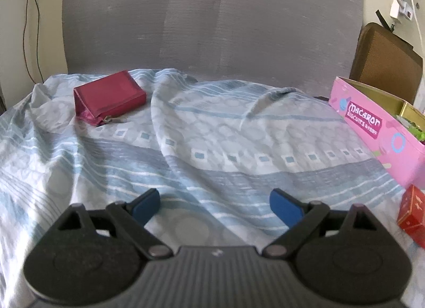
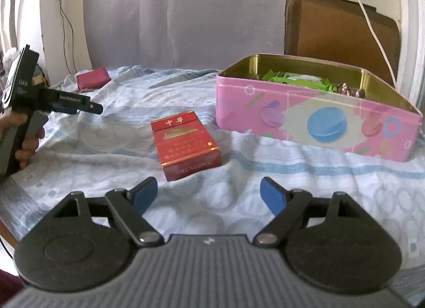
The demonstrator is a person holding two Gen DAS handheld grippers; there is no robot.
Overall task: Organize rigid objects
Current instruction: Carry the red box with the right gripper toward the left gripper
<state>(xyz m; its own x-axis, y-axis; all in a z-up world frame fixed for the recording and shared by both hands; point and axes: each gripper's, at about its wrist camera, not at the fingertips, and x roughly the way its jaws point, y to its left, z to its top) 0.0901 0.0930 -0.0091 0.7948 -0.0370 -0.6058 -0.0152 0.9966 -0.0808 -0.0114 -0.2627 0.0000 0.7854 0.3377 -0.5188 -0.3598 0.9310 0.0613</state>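
red pack [image 2: 186, 146]: "CHUNGHWA" | pink tin [image 1: 372, 127]: "Macaron Biscuits" | left gripper [image 2: 79, 106]: "GenRobot.AI"

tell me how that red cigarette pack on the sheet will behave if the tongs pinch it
The red cigarette pack looks like a thin cardboard box, so probably light and fairly stiff, though a hard squeeze might dent it. It lies flat on its broad face, so rolling or tipping seems unlikely. The wrinkled bedsheet beneath is soft, so a push may drag fabric along.

The pink tin [image 1: 372, 127] reads "Macaron Biscuits"; the red pack [image 2: 186, 143] reads "CHUNGHWA".
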